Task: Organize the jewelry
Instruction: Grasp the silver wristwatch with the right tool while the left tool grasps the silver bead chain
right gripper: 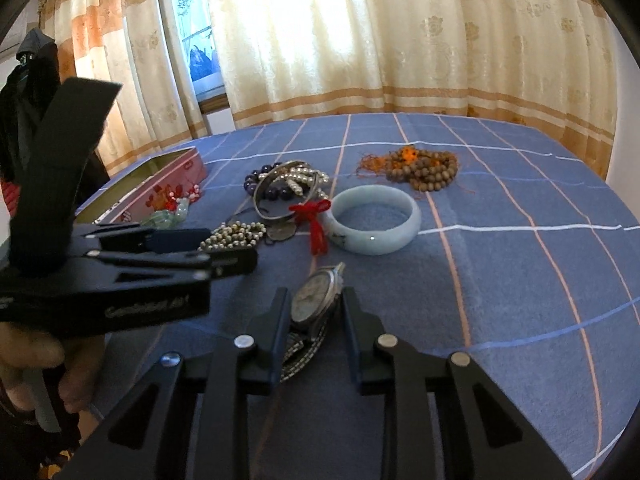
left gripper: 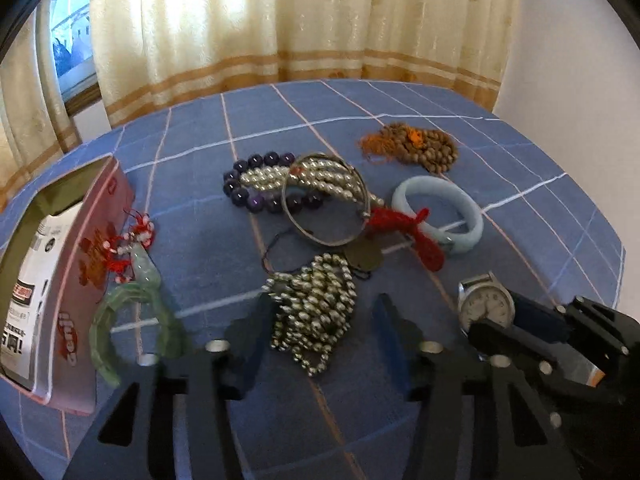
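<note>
While the left gripper (left gripper: pixel 320 320) is lowered over the blue checked cloth (left gripper: pixel 400 112), a bunch of silver bead strands (left gripper: pixel 316 304) is seen between its two fingers (left gripper: pixel 386 320); the jaws stand partly open, and whether the pads press on the beads cannot be told, since a gap shows on the right side. No earlier view is given for comparison. The right gripper (right gripper: pixel 316 308) is set around a wristwatch (right gripper: pixel 316 296), whose case stands on edge between the narrowed fingers (right gripper: pixel 280 312) with its metal band trailing back beneath them; the left pad is seen against the case, while contact on the right side cannot be made out. A pink tin box (left gripper: pixel 80 240) is found at the left edge of the cloth, with a green jade bracelet (left gripper: pixel 132 320) and a red-knotted jade pendant (left gripper: pixel 136 240) lying against its side. Further back, a dark purple bead bracelet (left gripper: pixel 256 184), a pearl strand (left gripper: pixel 304 180) and a silver bangle (left gripper: pixel 320 200) are heaped together, and a red tassel (left gripper: pixel 416 232) is laid between that heap and a pale blue jade bangle (left gripper: pixel 440 212). A coil of brown wooden prayer beads (left gripper: pixel 416 144) with orange thread is placed well apart, towards the far edge. A cream curtain (left gripper: pixel 280 20) is hung behind the table.
</note>
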### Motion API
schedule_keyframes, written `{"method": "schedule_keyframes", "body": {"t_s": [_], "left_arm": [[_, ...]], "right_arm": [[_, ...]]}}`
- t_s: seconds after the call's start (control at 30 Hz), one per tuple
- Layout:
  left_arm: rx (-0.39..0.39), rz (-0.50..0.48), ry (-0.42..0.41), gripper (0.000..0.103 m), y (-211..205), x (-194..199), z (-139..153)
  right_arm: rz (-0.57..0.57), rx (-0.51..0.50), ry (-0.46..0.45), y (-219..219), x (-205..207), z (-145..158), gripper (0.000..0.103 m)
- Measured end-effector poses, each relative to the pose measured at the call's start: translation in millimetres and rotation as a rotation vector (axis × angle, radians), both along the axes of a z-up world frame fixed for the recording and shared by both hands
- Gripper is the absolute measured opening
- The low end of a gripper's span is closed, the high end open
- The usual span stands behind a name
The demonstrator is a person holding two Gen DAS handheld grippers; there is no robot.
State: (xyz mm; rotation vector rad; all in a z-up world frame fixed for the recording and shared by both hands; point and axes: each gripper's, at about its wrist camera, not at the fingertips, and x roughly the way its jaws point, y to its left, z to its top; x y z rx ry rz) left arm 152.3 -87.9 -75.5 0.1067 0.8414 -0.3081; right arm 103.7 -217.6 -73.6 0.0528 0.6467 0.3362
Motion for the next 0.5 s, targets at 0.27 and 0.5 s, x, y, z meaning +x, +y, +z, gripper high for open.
{"method": "schedule_keyframes", "body": {"t_s": [0.27,0.5], "left_arm": [[-0.045,-0.002,-0.061,0.014,11.1,-11.3,5.4],[-0.066,0.007,-0.126,0.014,19.1,-27.8,15.5]], "right_arm": [[0.029,0.017,-0.013,0.1,-3.5,2.1,0.022],[0.044,0.032,-0.022,1.9,-4.4,5.9,0.017]]}}
